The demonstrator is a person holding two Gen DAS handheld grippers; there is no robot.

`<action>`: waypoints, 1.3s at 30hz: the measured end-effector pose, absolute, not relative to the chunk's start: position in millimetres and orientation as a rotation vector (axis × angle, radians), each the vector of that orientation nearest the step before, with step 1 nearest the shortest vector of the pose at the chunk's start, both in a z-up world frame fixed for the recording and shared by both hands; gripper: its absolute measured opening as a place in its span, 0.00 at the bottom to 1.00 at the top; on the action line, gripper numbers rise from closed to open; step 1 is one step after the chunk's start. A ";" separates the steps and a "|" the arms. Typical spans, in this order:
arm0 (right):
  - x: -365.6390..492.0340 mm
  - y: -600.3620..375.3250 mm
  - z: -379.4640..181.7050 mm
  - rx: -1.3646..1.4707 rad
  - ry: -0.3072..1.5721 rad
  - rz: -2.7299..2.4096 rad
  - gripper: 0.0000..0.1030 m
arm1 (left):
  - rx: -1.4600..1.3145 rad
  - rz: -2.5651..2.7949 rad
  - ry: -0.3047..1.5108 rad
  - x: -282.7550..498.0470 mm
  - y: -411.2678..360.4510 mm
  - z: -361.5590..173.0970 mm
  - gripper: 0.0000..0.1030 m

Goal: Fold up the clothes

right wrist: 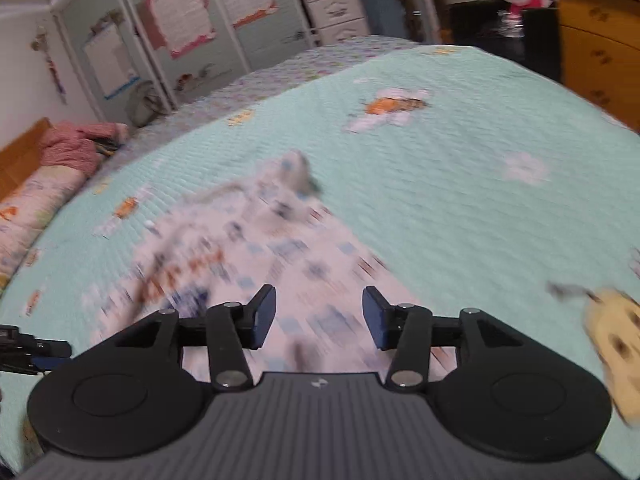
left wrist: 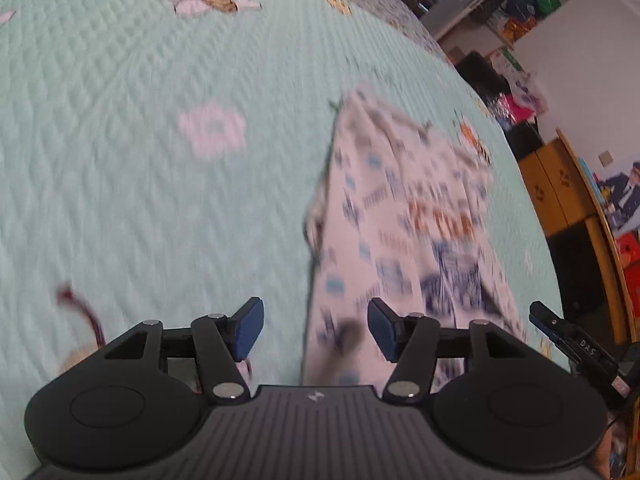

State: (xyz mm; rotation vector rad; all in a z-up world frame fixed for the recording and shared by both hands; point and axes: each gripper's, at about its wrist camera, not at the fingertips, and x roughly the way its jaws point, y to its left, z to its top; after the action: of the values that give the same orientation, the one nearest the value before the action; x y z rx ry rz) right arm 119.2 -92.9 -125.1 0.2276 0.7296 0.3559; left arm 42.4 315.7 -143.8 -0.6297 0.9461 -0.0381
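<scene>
Both tongs are being held open with nothing gripped. The left tongs point(left wrist: 316, 334) are being kept at the near left edge of the patterned garment point(left wrist: 400, 216), the right tongs point(right wrist: 319, 318) over its near end. The garment is being stretched lengthwise, near to far, across the green bed point(left wrist: 140, 120).

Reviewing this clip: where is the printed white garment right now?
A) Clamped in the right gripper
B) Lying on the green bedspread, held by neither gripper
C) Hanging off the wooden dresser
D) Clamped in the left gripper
B: the printed garment lies on the green bedspread, and the left gripper and right gripper both show open fingers with nothing pinched.
</scene>
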 end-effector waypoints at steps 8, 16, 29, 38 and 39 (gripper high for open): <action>95.3 -117.1 -135.1 0.228 0.712 0.236 0.60 | -0.652 -0.072 0.937 32.8 288.9 -141.6 0.06; 95.0 -126.3 -150.4 0.123 0.727 0.162 0.69 | -0.520 0.178 0.643 32.3 339.1 -67.5 0.02; 99.7 -104.2 -152.2 -0.041 0.714 0.236 0.07 | -0.447 0.443 0.763 6.6 359.9 -114.2 0.19; 160.5 -150.8 -132.4 -0.195 0.621 -0.128 0.07 | -0.392 0.278 0.672 -3.2 331.6 -86.2 0.36; 168.5 -154.3 -135.7 -0.213 0.624 -0.158 0.07 | -0.385 0.252 0.670 -2.0 326.8 -84.6 0.36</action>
State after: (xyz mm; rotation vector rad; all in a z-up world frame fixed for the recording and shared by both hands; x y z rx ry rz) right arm 168.5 -154.3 -135.7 -0.2128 0.6244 -0.1581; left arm -2.0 326.8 -84.6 -0.3854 0.6698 0.2517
